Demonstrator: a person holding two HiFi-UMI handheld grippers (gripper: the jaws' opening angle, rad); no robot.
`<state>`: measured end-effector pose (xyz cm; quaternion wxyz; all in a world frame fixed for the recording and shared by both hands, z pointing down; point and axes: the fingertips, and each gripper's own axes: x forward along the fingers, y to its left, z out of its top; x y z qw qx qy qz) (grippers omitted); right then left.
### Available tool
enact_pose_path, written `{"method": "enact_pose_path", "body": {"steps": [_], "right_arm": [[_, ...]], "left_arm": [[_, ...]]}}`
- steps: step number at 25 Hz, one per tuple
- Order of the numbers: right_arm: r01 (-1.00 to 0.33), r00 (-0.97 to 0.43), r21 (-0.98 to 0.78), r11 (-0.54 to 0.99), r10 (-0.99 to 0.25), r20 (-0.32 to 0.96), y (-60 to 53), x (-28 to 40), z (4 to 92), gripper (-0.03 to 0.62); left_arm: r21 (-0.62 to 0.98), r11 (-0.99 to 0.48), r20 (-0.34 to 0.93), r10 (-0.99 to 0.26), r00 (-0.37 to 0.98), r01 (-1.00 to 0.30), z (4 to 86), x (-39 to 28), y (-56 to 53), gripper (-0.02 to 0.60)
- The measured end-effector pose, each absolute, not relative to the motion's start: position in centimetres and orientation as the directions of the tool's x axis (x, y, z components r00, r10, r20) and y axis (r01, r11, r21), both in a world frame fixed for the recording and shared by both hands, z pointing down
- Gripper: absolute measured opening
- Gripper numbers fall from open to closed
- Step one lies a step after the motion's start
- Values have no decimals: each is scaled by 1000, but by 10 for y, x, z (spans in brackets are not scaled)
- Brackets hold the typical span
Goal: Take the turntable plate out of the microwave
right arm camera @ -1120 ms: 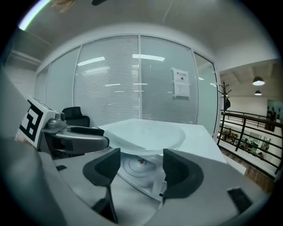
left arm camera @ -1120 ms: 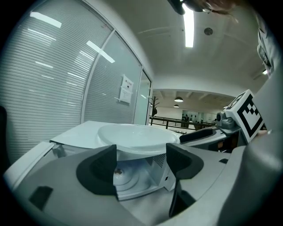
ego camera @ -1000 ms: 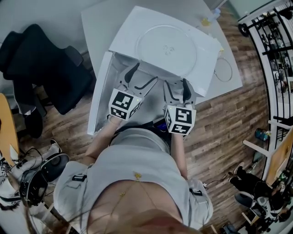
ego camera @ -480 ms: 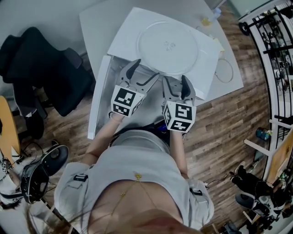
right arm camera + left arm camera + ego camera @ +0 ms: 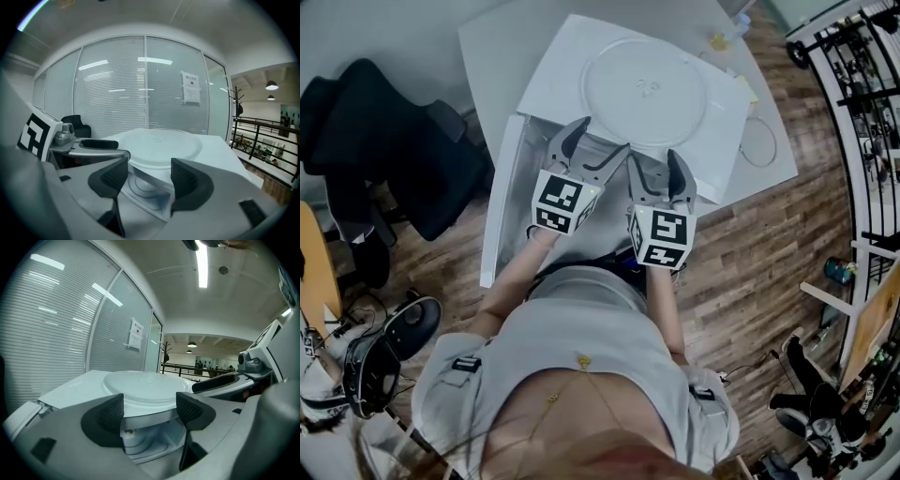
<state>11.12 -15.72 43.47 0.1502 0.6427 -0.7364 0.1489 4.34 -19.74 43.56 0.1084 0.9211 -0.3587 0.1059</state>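
The plate (image 5: 645,89) is seen lying flat atop the microwave (image 5: 546,82). The left claw (image 5: 596,150) and right claw (image 5: 656,167) are held wide, empty. The plate is judged rigid, slippery, breakable glass, best gripped at opposite rim edges.

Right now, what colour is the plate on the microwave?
Translucent whitish plate; best in the head view.

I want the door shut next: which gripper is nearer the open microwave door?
Left. The left gripper is just beside the microwave door, at the cavity mouth; the right gripper is farther off, on the left gripper's other side.
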Motion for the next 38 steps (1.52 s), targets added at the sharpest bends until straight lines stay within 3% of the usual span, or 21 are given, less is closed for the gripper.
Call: {"method": "enact_pose_path", "body": {"steps": [5, 15, 18, 22, 26, 38], "right_arm": [[-982, -186, -51, 180, -910, 369, -153, 111, 427, 286], [-961, -276, -65, 269, -926, 257, -129, 117, 402, 161], [-956, -295, -67, 287, -926, 238, -120, 122, 398, 144], [-948, -319, -60, 313, -921, 226, -112, 123, 393, 128], [-940, -342, -61, 337, -912, 225, -103, 125, 392, 58], [-897, -438, -43, 440, -871, 222, -72, 112, 397, 25]], "left_arm": [[130, -729, 264, -628, 732, -672, 432, 40, -191, 345], [185, -757, 246, -582, 775, -627, 423, 40, -156, 338], [178, -756, 214, -595, 775, -630, 417, 38, -145, 236], [193, -762, 190, -590, 785, -619, 409, 35, -131, 165], [218, -748, 156, -607, 779, -627, 406, 36, -115, 82], [234, -776, 151, -566, 810, -586, 403, 63, -70, 34]]}}
